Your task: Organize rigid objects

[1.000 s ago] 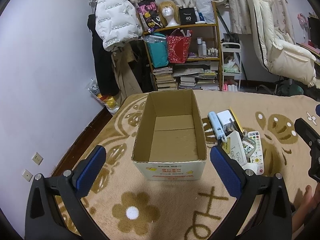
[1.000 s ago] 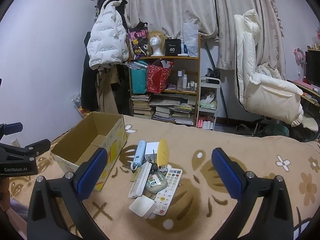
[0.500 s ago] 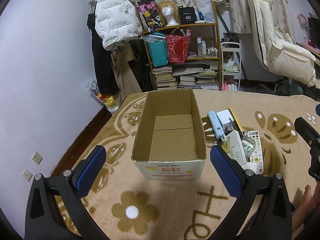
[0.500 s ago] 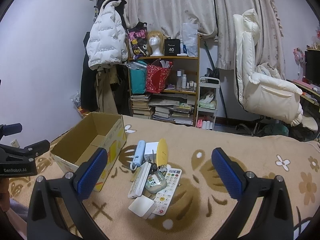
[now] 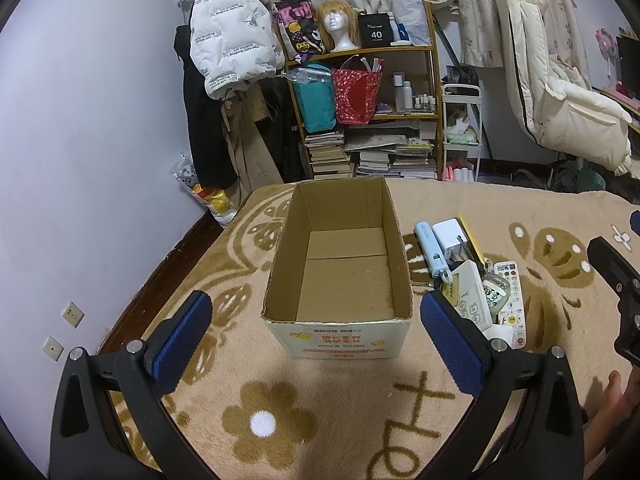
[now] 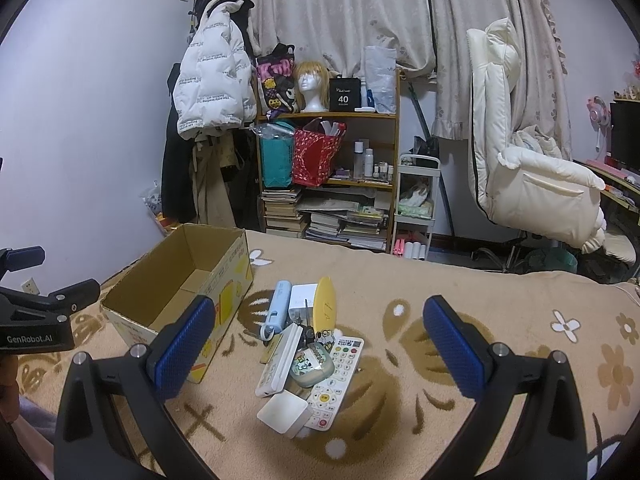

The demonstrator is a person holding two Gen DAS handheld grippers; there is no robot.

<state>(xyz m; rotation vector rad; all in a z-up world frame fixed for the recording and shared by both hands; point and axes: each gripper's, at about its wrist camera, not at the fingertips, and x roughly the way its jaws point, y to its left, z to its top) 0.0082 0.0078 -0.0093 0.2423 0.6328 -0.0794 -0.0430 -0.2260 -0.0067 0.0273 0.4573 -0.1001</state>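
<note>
Left claw [image 5: 312,328]: its two blue fingers are spread wide apart. It holds nothing. It hangs over the blanket, right in front of the box.
Right claw [image 6: 316,344]: its blue fingers are spread wide too, with nothing between them. It hangs above the pile of small things.
Box [image 5: 340,268]: a brown cardboard box, open at the top. Nothing is inside it. It sits on the blanket, to the left of the pile.
Blanket [image 6: 500,304]: soft and tan, with brown and white flowers. It covers a bed or a desk; I cannot tell which.
Pile: small hard things lie bunched up just beside the box, touching each other.
Blue tube [image 6: 277,309]: light blue, lying at the far left of the pile, nearest the box.
White block [image 6: 302,298]: just beside the blue tube, on its right.
Yellow piece [image 6: 325,306]: leans on the white block.
White remote [image 6: 336,384]: has many buttons and lies on the right side of the pile.
Long white remote [image 6: 280,362]: lies on the left side of the pile.
Round case [image 6: 312,364]: pale green with a cartoon sticker, resting on the two remotes.
White square box [image 6: 285,414]: at the near end of the pile.
Shelf [image 6: 328,176]: far behind, full of books and bags.
</note>
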